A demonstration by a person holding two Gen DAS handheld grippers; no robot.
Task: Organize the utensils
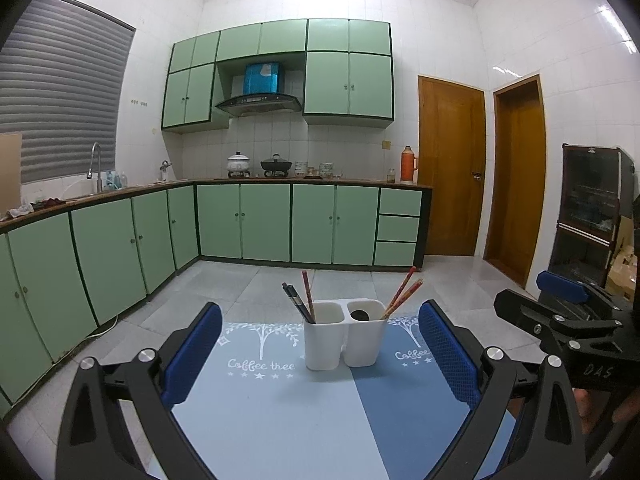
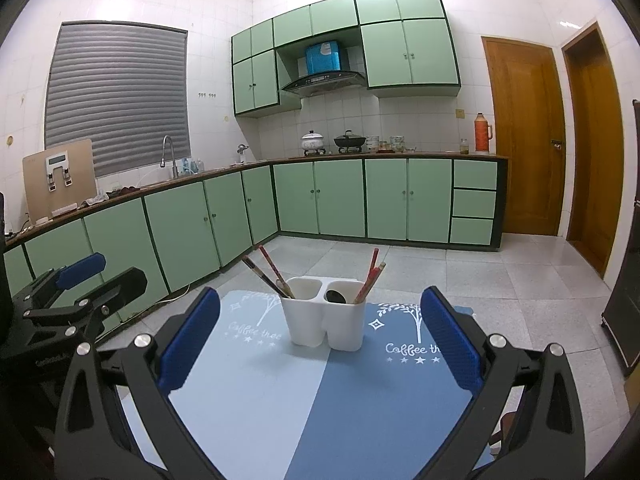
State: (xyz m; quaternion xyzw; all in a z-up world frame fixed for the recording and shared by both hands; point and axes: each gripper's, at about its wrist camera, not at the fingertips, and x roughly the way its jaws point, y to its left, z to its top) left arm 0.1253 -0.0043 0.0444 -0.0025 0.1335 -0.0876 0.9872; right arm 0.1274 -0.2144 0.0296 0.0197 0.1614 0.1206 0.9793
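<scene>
Ahead of both tools: white two-cup utensil holder [image 1: 345,334] upright on blue mat [image 1: 280,412] on table.
L tool [image 1: 320,354]: fingers wide apart, empty, holder dead ahead between blue pads [image 1: 192,354].
R tool [image 2: 320,340]: fingers apart, empty, holder ahead, slightly L of ctr.
L cup: black chopsticks [image 1: 298,304] + red one [image 1: 308,294], leaning L.
R cup: red chopsticks [image 1: 400,294] leaning R; dark round item [image 1: 360,314] inside, can't ID.

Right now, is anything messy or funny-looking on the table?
A little. The white holder mixes things: one red chopstick shares the left cup with the dark pair, while the other red ones lean in the right cup. Nothing spilled.
</scene>
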